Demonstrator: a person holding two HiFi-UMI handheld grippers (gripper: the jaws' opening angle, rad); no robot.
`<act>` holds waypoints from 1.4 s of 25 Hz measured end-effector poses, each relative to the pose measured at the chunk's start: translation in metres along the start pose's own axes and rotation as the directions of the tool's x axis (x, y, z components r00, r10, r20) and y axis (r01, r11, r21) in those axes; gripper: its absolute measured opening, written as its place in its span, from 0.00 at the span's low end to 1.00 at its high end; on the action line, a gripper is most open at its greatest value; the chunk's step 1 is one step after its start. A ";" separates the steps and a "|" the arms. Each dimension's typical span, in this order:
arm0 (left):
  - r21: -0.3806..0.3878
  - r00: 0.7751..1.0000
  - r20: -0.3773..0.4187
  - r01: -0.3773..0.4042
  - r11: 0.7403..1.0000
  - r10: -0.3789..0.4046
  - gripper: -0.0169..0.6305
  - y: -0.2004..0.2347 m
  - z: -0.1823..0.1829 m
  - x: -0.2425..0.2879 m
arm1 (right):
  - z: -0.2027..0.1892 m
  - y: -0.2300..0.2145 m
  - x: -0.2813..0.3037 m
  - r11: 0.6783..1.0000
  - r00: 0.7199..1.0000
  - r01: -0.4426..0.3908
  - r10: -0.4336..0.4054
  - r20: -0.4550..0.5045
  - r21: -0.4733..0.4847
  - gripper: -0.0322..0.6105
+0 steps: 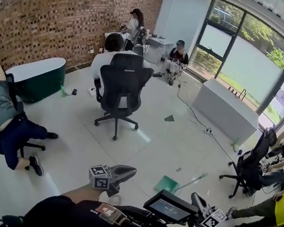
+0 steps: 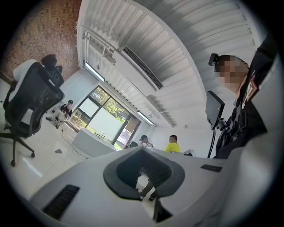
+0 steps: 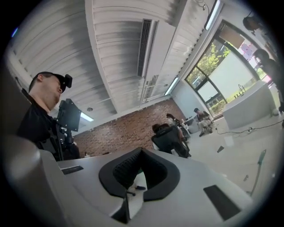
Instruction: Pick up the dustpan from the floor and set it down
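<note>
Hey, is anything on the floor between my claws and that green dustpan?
Nothing visible is. The green dustpan lies on the white floor, just ahead of the left claw and the right claw, with open floor between.

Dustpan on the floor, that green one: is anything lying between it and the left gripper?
No. In the head view, only bare white floor separates the left gripper from the dustpan.

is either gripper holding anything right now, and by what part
Nothing is held. The left gripper and the right gripper both have their jaws together and empty; the green dustpan lies on the floor, in neither gripper.
</note>
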State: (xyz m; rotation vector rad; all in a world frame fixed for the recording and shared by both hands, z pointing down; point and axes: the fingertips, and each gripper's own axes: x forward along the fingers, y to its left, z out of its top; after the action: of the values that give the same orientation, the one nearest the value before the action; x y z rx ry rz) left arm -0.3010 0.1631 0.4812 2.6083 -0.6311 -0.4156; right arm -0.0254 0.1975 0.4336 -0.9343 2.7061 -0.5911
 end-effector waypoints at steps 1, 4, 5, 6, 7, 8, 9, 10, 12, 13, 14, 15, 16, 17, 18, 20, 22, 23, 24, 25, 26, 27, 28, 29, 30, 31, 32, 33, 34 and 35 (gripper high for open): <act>-0.019 1.000 -0.003 -0.021 1.000 0.021 0.06 -0.026 -0.021 -0.007 | -0.013 0.012 -0.024 1.000 1.000 -0.015 0.015 -0.027 0.004 0.07; -0.046 0.997 -0.025 -0.072 0.996 0.071 0.06 -0.100 -0.066 -0.023 | -0.035 0.044 -0.084 0.998 0.995 -0.060 0.063 -0.077 0.035 0.07; -0.038 0.996 -0.027 -0.081 0.996 0.081 0.06 -0.118 -0.070 -0.028 | -0.037 0.054 -0.093 0.996 0.993 -0.080 0.083 -0.083 0.038 0.07; -0.027 0.996 -0.025 -0.088 0.996 0.088 0.06 -0.130 -0.068 -0.033 | -0.038 0.062 -0.096 0.995 0.992 -0.098 0.100 -0.083 0.034 0.07; -0.016 0.995 -0.022 -0.093 0.995 0.093 0.06 -0.138 -0.063 -0.040 | -0.038 0.071 -0.094 0.993 0.991 -0.112 0.113 -0.077 0.027 0.07; -0.007 0.995 -0.019 -0.097 0.995 0.097 0.06 -0.143 -0.058 -0.050 | -0.039 0.081 -0.090 0.992 0.990 -0.122 0.123 -0.066 0.021 0.07; -0.001 0.995 -0.016 -0.101 0.995 0.101 0.06 -0.146 -0.054 -0.066 | -0.042 0.095 -0.084 0.991 0.990 -0.131 0.132 -0.055 0.019 0.07; 0.003 0.994 -0.010 -0.105 0.995 0.105 0.06 -0.150 -0.051 -0.085 | -0.048 0.112 -0.079 0.990 0.989 -0.139 0.140 -0.046 0.018 0.07; 0.007 0.993 0.015 -0.115 0.993 0.115 0.06 -0.160 -0.044 -0.134 | -0.063 0.153 -0.063 0.987 0.986 -0.160 0.161 -0.046 0.019 0.07; 0.009 0.992 0.032 -0.120 0.993 0.120 0.06 -0.163 -0.038 -0.163 | -0.072 0.177 -0.050 0.985 0.983 -0.173 0.174 -0.051 0.024 0.07; 0.009 0.991 0.046 -0.123 0.992 0.123 0.06 -0.165 -0.031 -0.194 | -0.082 0.202 -0.035 0.983 0.982 -0.182 0.184 -0.051 0.033 0.07; 0.008 0.991 0.057 -0.125 0.992 0.124 0.06 -0.163 -0.024 -0.229 | -0.092 0.226 -0.017 0.982 0.982 -0.183 0.185 -0.043 0.042 0.07; 0.004 0.990 0.063 -0.124 0.992 0.124 0.06 -0.161 -0.016 -0.264 | -0.101 0.248 0.003 0.983 0.984 -0.174 0.176 -0.026 0.052 0.07; -0.002 0.990 0.065 -0.123 0.992 0.123 0.06 -0.159 -0.008 -0.300 | -0.109 0.271 0.022 0.985 0.987 -0.161 0.161 -0.001 0.067 0.07; -0.006 0.991 0.062 -0.122 0.993 0.122 0.06 -0.158 0.000 -0.334 | -0.115 0.293 0.040 0.985 0.989 -0.150 0.147 0.032 0.090 0.07; -0.009 0.992 0.040 -0.120 0.993 0.120 0.06 -0.166 0.010 -0.398 | -0.124 0.338 0.063 0.976 0.985 -0.145 0.128 0.116 0.161 0.07; -0.015 0.992 0.010 -0.122 0.992 0.122 0.06 -0.180 0.011 -0.453 | -0.133 0.378 0.070 0.962 0.975 -0.150 0.106 0.194 0.228 0.07; -0.021 0.992 -0.004 -0.127 0.992 0.127 0.06 -0.185 0.011 -0.480 | -0.140 0.397 0.072 0.958 0.972 -0.145 0.092 0.217 0.246 0.07; -0.027 0.991 -0.014 -0.134 0.991 0.133 0.06 -0.187 0.012 -0.505 | -0.148 0.416 0.074 0.956 0.970 -0.140 0.080 0.230 0.258 0.07; -0.032 0.990 -0.019 -0.140 0.990 0.139 0.06 -0.187 0.014 -0.527 | -0.155 0.435 0.080 0.953 0.968 -0.140 0.075 0.239 0.269 0.07; -0.032 0.990 -0.019 -0.140 0.990 0.140 0.06 -0.184 0.017 -0.544 | -0.160 0.452 0.086 0.951 0.967 -0.142 0.073 0.244 0.275 0.07; -0.030 0.991 -0.017 -0.133 0.991 0.133 0.06 -0.179 0.022 -0.555 | -0.164 0.464 0.093 0.952 0.967 -0.138 0.070 0.245 0.273 0.07; -0.029 0.993 -0.014 -0.118 0.993 0.118 0.06 -0.173 0.027 -0.561 | -0.166 0.473 0.098 0.955 0.968 -0.128 0.062 0.243 0.267 0.07; -0.030 0.995 -0.011 -0.099 0.995 0.099 0.06 -0.169 0.031 -0.564 | -0.168 0.480 0.102 0.960 0.969 -0.113 0.049 0.241 0.258 0.07; -0.033 0.997 -0.009 -0.079 0.996 0.079 0.06 -0.166 0.034 -0.566 | -0.170 0.485 0.103 0.964 0.970 -0.096 0.035 0.241 0.247 0.07; -0.038 0.998 -0.009 -0.059 0.998 0.059 0.06 -0.165 0.035 -0.567 | -0.172 0.490 0.101 0.969 0.970 -0.079 0.020 0.243 0.236 0.07; -0.043 0.999 -0.012 -0.040 0.998 0.039 0.06 -0.167 0.033 -0.568 | -0.175 0.496 0.097 0.971 0.969 -0.066 0.007 0.249 0.228 0.07; -0.048 1.000 -0.018 -0.020 0.999 0.020 0.06 -0.174 0.029 -0.569 | -0.179 0.504 0.091 0.972 0.966 -0.060 -0.001 0.258 0.227 0.07; -0.051 1.000 -0.026 -0.001 0.999 0.000 0.06 -0.183 0.023 -0.570 | -0.184 0.512 0.081 0.973 0.964 -0.053 -0.009 0.265 0.225 0.07; -0.053 0.999 -0.035 0.016 0.998 -0.018 0.06 -0.194 0.015 -0.570 | -0.189 0.519 0.068 0.976 0.964 -0.038 -0.021 0.265 0.216 0.07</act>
State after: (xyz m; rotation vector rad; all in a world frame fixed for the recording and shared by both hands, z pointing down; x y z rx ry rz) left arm -0.7215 0.5941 0.4834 2.5669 -0.5794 -0.3853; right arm -0.4204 0.5840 0.3706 -0.8740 2.3513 -0.6923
